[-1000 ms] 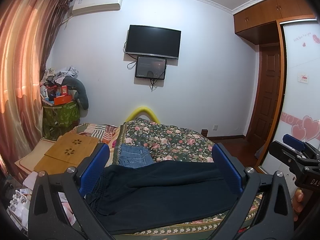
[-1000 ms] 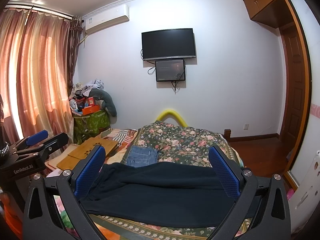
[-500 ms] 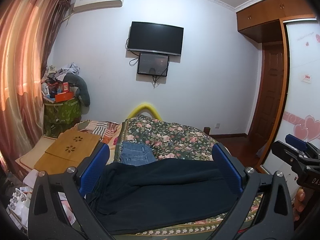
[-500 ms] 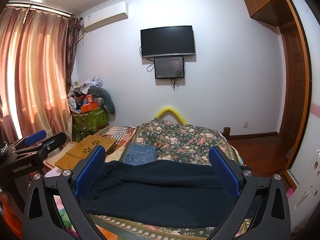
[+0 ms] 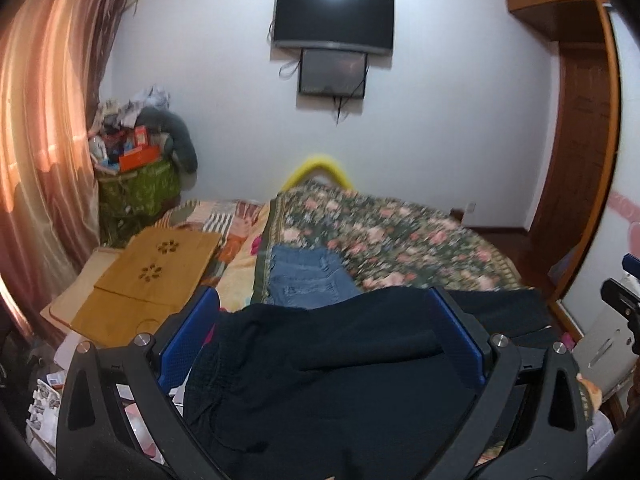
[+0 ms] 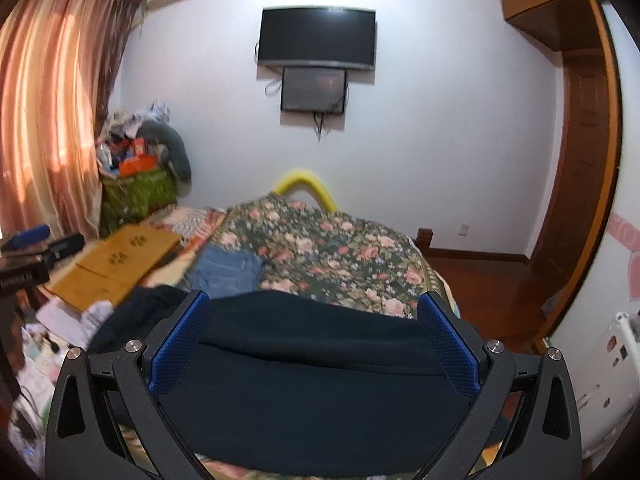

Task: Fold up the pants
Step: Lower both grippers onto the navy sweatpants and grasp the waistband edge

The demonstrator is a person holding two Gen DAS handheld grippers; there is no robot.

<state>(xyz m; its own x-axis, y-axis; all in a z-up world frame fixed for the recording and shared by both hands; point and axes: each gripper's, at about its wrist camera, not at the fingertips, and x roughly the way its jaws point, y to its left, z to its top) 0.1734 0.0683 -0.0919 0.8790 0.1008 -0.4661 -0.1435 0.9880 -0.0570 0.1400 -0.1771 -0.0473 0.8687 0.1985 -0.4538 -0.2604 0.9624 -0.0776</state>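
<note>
Both grippers are way closer to the bed than a second ago, so the dark pants (image 5: 340, 368) now fill most of each view. The pants lie across the near edge of the flowery bedspread (image 5: 400, 240), with some jeans (image 5: 304, 280) just behind them. The left gripper (image 5: 320, 344) and right gripper (image 6: 312, 340) both have their fingers spread wide over the fabric, not pinching anything. A wooden lap desk (image 5: 152, 276) sits off to the left.

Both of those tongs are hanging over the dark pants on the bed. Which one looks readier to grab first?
Probably the left tongs: open, with the dark pants bunched into loose folds and an edge between them. The right tongs, also open, face only smooth cloth.
</note>
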